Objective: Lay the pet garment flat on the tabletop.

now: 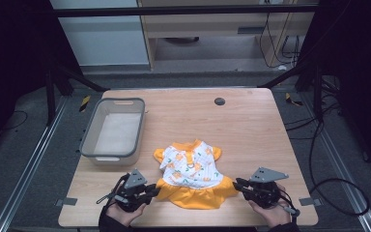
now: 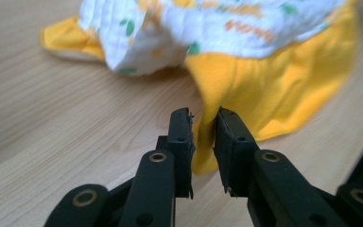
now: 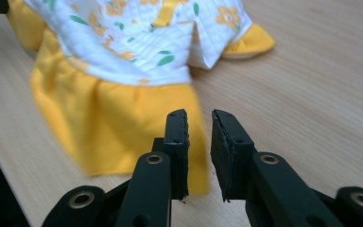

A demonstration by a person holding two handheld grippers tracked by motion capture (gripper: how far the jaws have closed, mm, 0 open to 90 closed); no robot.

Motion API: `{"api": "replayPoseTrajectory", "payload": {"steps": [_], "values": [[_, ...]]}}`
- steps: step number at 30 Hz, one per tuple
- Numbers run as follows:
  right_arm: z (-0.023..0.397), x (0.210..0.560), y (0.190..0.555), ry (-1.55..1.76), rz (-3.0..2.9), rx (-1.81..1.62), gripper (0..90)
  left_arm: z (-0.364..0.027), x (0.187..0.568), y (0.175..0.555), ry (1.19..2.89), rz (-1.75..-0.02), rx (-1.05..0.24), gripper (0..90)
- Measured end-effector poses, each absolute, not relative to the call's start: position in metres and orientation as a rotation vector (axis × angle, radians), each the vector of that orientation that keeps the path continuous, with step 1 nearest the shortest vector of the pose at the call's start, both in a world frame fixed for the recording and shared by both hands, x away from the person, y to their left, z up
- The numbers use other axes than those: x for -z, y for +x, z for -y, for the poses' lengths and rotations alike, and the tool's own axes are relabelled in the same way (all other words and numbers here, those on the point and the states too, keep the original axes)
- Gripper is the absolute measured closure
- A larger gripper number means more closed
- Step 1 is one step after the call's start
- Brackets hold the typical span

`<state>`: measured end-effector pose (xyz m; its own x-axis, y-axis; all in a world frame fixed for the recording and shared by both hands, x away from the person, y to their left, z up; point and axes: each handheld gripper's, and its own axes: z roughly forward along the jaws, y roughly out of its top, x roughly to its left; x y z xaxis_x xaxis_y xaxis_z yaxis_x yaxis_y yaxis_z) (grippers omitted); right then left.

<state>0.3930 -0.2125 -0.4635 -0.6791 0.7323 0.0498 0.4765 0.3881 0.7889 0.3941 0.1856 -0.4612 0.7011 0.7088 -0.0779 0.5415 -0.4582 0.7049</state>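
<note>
A small dress (image 1: 191,166) lies flat on the wooden table (image 1: 251,130), with a white top printed in orange and green and a yellow skirt. My left gripper (image 1: 157,191) is at the skirt's left corner. In the left gripper view its jaws (image 2: 203,113) stand a narrow gap apart, with the yellow skirt (image 2: 264,80) hem in the gap and not pinched. My right gripper (image 1: 236,183) is at the skirt's right corner. Its jaws (image 3: 199,113) are also slightly apart, and the skirt's (image 3: 108,123) edge lies under the left jaw.
A grey plastic basket (image 1: 89,140) stands on the table to the left of the dress. A small black disc (image 1: 219,101) is set in the tabletop near its far edge. Bare wood lies to the right of the dress. Cables trail on the floor at right.
</note>
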Motion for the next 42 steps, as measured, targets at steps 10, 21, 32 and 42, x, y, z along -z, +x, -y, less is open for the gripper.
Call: {"api": "replayPoseTrajectory", "payload": {"steps": [10, 21, 32, 42], "values": [[0.218, 0.462, 0.394, 1.069, -2.244, -1.251, 72.2, -0.198, 0.446, 0.393, 2.060, -0.955, -0.390, 51.2], [0.190, 0.458, 0.400, 1.012, -2.280, -1.345, 84.0, -0.168, 0.427, 0.394, 2.044, -0.859, -0.349, 63.8], [0.156, 0.468, 0.422, 0.948, -2.337, -1.279, 79.6, -0.154, 0.440, 0.428, 2.086, -0.907, -0.408, 64.1], [0.159, 0.465, 0.494, 1.147, -2.175, -1.246, 63.1, -0.153, 0.452, 0.504, 2.115, -1.076, -0.599, 45.3]]}}
